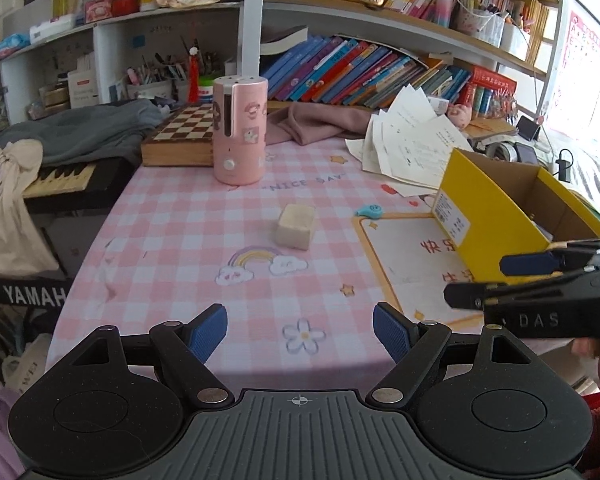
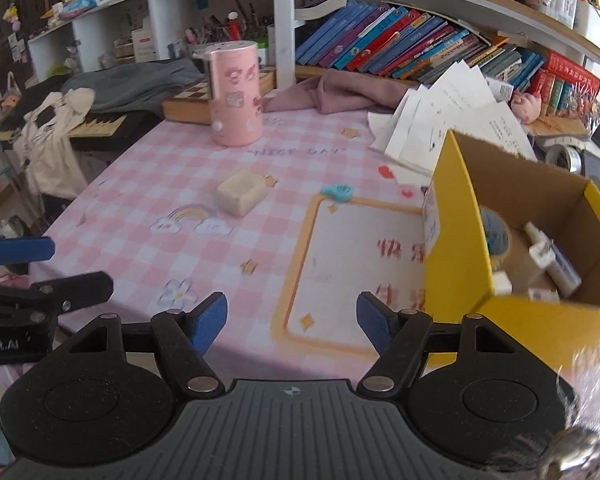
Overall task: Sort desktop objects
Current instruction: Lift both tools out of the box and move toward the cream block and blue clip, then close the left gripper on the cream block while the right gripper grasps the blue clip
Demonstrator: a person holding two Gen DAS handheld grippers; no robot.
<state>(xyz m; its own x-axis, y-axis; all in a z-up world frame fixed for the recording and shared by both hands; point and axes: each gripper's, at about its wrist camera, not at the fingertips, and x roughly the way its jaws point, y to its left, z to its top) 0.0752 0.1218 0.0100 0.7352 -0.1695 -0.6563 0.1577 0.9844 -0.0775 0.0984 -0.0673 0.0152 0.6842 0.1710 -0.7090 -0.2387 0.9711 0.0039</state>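
A desk covered by a pink checked tablecloth [image 1: 172, 216] is seen from two handheld grippers, both near its front edge and angled down at it. The left gripper [image 1: 300, 330] has its blue-padded jaws spread wide with nothing between them. The right gripper [image 2: 292, 322] is also open and empty, its jaws set a little narrower; in the left view it shows at the right edge, in front of the box.

A yellow cardboard box [image 2: 456, 216] stands open at the right side of the desk. Inside it lie a roll of tape with a blue rim [image 2: 496, 232], a small white bottle [image 2: 552, 258] and some small white pieces, so the sorting appears partly done.

Still loose on the cloth are a cream-coloured block [image 1: 296, 226], resting alone near the middle just beyond a printed rainbow, and a small turquoise item [image 1: 370, 211], nearer the box and just beyond the far edge of an orange-bordered mat [image 1: 404, 272]. A tall pink canister [image 1: 240, 130] stands farther back, in front of a chessboard [image 1: 180, 136].

The step in hand looks like an approach to the next loose object, probably the block, which sits straight ahead of the left gripper. The next move would call for reaching forward and down, straddling the block with the open jaws, closing on its sides, then carrying it over the box's tall near wall.
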